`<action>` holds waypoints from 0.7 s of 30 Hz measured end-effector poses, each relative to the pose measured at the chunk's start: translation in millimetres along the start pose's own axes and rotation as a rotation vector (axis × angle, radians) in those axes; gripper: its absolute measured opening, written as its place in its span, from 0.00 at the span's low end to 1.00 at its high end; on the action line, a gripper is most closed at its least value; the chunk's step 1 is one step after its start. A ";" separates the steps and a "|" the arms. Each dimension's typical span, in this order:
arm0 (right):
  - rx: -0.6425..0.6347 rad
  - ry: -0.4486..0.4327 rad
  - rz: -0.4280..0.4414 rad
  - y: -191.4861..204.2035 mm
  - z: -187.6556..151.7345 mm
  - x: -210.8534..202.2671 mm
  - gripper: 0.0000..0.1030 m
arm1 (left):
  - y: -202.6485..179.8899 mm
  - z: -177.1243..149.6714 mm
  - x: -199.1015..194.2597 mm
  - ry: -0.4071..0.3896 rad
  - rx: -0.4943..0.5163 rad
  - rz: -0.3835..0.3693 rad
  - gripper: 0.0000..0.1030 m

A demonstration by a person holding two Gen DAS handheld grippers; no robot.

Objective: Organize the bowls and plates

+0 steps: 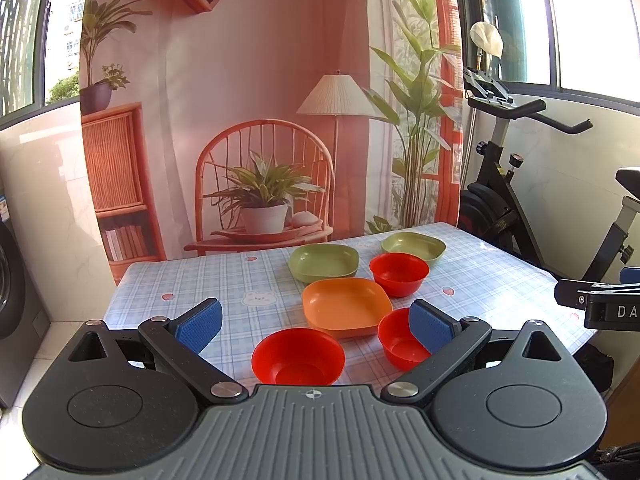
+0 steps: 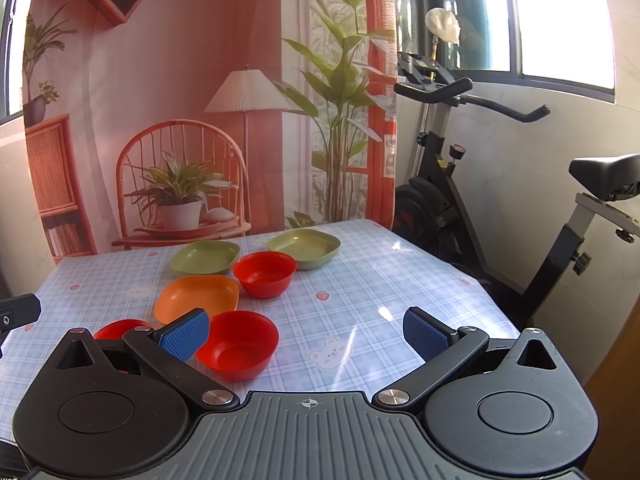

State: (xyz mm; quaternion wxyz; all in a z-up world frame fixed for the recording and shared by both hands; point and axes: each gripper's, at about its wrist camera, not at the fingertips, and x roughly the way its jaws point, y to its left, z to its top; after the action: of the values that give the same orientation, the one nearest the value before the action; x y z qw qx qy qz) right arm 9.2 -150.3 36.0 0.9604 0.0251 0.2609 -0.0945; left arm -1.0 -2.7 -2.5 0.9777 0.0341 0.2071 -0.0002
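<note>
On the checked tablecloth (image 1: 208, 280) stand three red bowls, an orange plate and two green plates. In the left wrist view my left gripper (image 1: 316, 326) is open and empty, above the near edge. The nearest red bowl (image 1: 298, 356) lies between its fingers, a second red bowl (image 1: 400, 344) sits behind the right pad, the orange plate (image 1: 346, 306) just beyond. A third red bowl (image 1: 399, 273) and green plates (image 1: 324, 263) (image 1: 413, 247) sit farther back. My right gripper (image 2: 306, 334) is open and empty; a red bowl (image 2: 239, 344) sits by its left pad.
An exercise bike (image 2: 480, 208) stands right of the table. A printed backdrop (image 1: 260, 120) hangs behind the table. The right gripper's body (image 1: 600, 300) shows at the right edge of the left wrist view. A washing machine (image 1: 12, 300) stands at the far left.
</note>
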 end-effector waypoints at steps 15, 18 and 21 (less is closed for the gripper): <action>0.000 0.000 0.000 0.0 1.3 -0.2 1.00 | 0.4 1.6 0.9 -0.001 0.000 -0.002 0.98; -0.001 -0.001 0.000 0.2 1.2 -0.5 1.00 | 0.1 1.6 0.9 -0.001 0.000 -0.002 0.98; -0.001 -0.003 -0.001 -0.7 0.4 0.7 1.00 | 0.5 1.6 0.8 -0.001 -0.001 -0.002 0.98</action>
State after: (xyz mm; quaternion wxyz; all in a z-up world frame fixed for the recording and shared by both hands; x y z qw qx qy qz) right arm 9.9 -151.1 36.0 0.9607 0.0242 0.2598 -0.0946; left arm 0.5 -2.3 -1.3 0.9778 0.0336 0.2067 -0.0011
